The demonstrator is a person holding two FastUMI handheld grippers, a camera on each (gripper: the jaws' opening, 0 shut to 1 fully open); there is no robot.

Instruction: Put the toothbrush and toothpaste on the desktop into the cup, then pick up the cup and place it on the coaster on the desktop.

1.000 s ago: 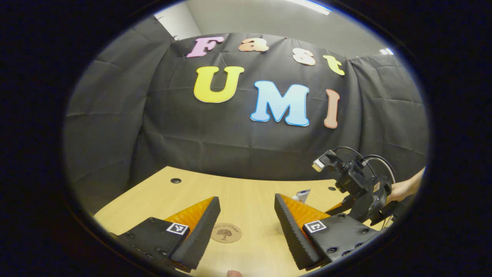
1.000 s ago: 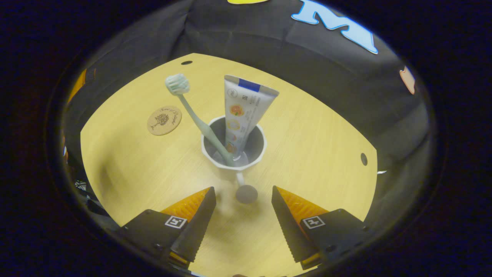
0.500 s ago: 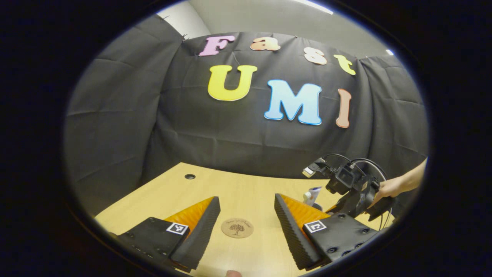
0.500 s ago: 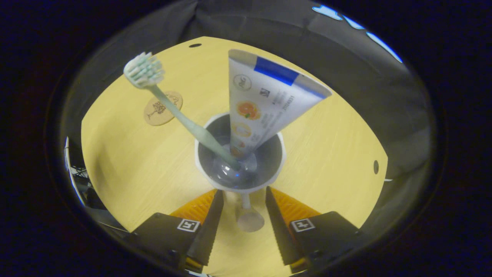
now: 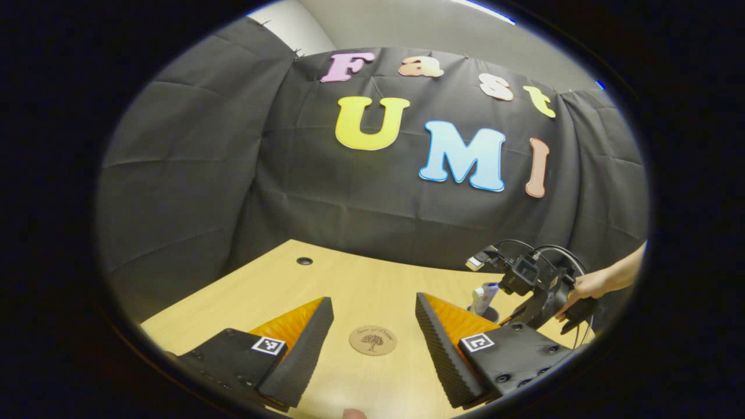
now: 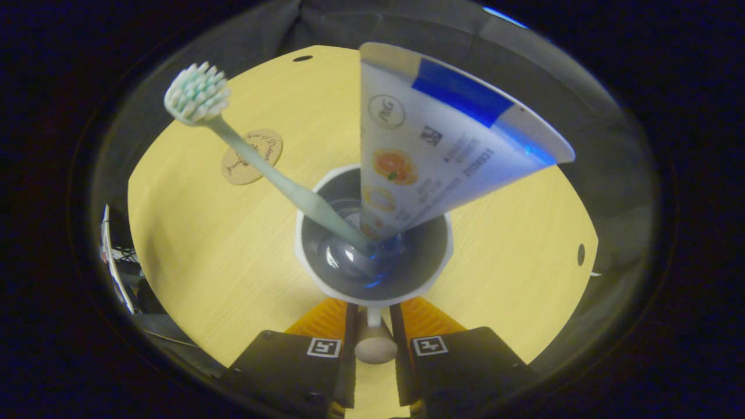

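We see the table (image 6: 192,256), a pale wooden top with small dark cable holes (image 5: 304,261) near its far edge, backed by the black cloth wall (image 5: 192,174) of the booth. On the table stands the cup (image 6: 372,294), white outside and grey inside, with a many-sided rim and a stub handle (image 6: 374,346) ending in a round knob that points toward us in the right gripper view. The toothpaste (image 6: 430,145) stands in the cup with its cap end down and its flat crimped end up, leaning toward the right of that view. The toothbrush (image 6: 256,160) also stands in the cup, handle down, slanting up and to the left so that its bristled head sits above the table beyond the rim. The right tongs (image 6: 373,349) are brought close together around the cup's handle, one finger on each side of it and both appearing to press on it. In the left gripper view we find the right tongs (image 5: 538,291) farther off at the right, held by a hand (image 5: 585,285), with the top of the toothpaste (image 5: 482,294) just beside them. The left tongs (image 5: 372,349) are spread wide apart and hold nothing, poised over the table. The coaster (image 5: 373,340), a small round brown disc with a tree drawing, lies flat on the table between their fingers in that view; in the right gripper view the coaster (image 6: 251,156) lies well apart from the cup, to its far left.
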